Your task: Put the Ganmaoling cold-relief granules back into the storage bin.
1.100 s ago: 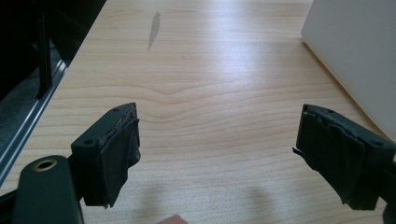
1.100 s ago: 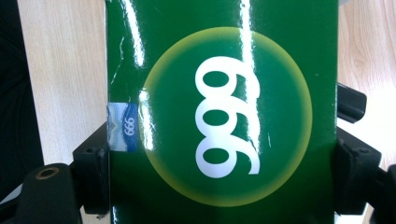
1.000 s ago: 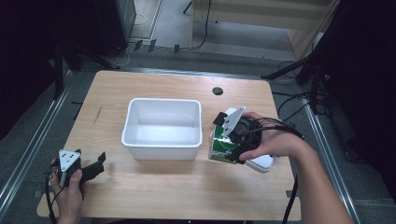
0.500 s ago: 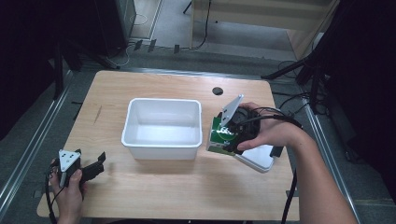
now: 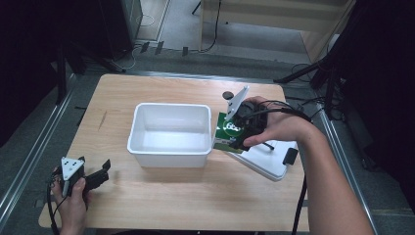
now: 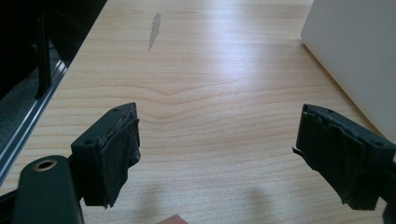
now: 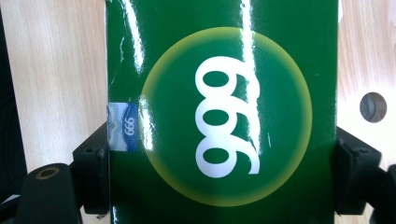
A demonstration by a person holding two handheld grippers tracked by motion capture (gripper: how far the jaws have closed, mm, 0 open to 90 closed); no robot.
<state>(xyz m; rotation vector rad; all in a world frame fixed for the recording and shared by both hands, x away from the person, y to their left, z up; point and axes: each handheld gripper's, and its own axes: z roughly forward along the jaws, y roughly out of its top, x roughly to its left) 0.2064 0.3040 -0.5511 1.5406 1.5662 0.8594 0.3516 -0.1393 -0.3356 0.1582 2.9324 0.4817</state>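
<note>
Jaws of right gripper (image 5: 234, 131) pinch a glossy green box (image 7: 219, 116) by both side edges; flat rectangular carton w/ yellow-ringed circle, white "999", small blue sticker on one edge. Box hangs just off the tub's 3 o'clock wall, above a white flat lid (image 5: 266, 159) w/ rounded corners. White plastic tub (image 5: 169, 133), rectangular, smooth, sits mid-table. Left gripper (image 5: 95, 172) at 8 o'clock, jaws spread wide, nothing between; pads (image 6: 122, 149) matte black, rough-edged. Table (image 5: 161, 205) is pale wood w/ fine grain; round dark hole (image 5: 227, 95) at 1 o'clock.
</note>
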